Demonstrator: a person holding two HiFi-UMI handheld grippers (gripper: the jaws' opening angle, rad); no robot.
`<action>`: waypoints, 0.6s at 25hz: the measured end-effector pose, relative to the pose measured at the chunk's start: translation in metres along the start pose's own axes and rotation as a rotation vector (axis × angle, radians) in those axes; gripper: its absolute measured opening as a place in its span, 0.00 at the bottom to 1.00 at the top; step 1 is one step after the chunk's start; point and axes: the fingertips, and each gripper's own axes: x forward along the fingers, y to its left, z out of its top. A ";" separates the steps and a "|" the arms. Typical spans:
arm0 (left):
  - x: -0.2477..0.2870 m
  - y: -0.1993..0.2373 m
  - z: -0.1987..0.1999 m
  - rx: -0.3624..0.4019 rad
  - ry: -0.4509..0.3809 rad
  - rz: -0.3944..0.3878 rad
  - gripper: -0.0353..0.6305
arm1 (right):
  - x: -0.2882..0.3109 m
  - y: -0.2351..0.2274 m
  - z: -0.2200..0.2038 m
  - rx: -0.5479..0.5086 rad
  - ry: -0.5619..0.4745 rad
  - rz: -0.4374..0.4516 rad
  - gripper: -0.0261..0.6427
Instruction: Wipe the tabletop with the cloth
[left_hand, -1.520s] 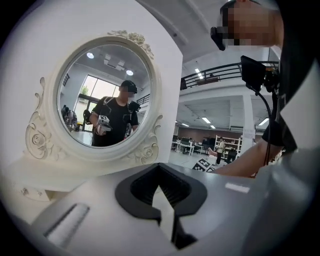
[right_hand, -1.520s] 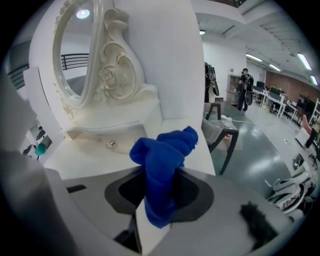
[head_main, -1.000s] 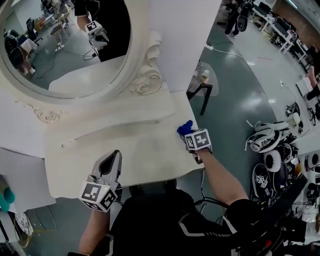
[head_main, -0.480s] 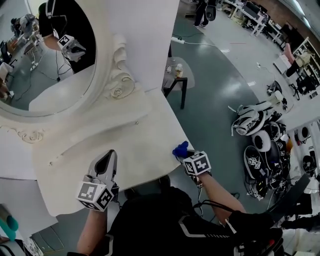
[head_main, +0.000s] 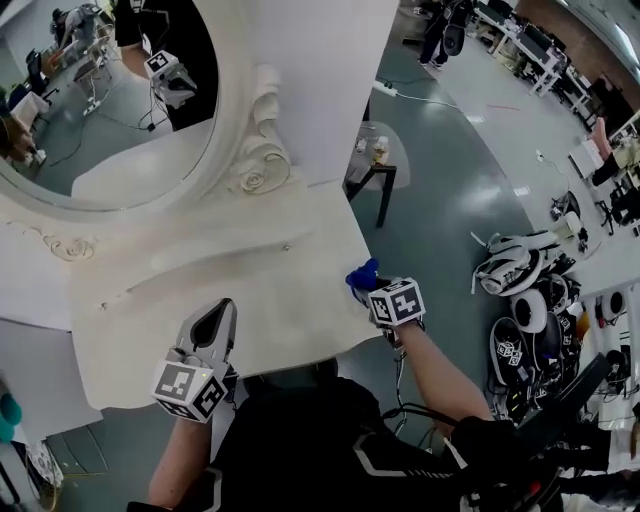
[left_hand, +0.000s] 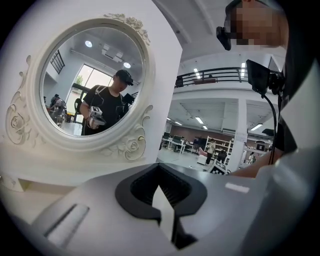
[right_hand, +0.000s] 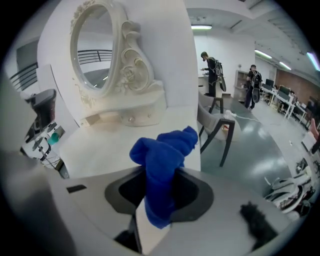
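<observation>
The right gripper (head_main: 374, 290) pinches the blue cloth (head_main: 362, 274) at the white surface's (head_main: 230, 275) 3 o'clock edge. The left gripper (head_main: 221, 312), closed and empty, sits around 7 o'clock.

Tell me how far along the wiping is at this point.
Done: the blue cloth is clamped in the right tool. In hand: it sits at the right edge of the tabletop. Left: unclear, no wiped marks show; the left tool is shut, empty.
</observation>
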 end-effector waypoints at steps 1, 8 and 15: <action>-0.002 0.002 0.001 -0.004 0.000 0.020 0.07 | 0.008 -0.008 0.018 -0.010 -0.018 -0.009 0.23; -0.017 0.010 -0.001 -0.003 -0.005 0.115 0.07 | 0.060 -0.063 0.095 -0.008 -0.050 -0.133 0.23; -0.028 0.016 -0.006 -0.022 0.014 0.155 0.07 | 0.071 -0.064 0.085 -0.006 -0.037 -0.137 0.23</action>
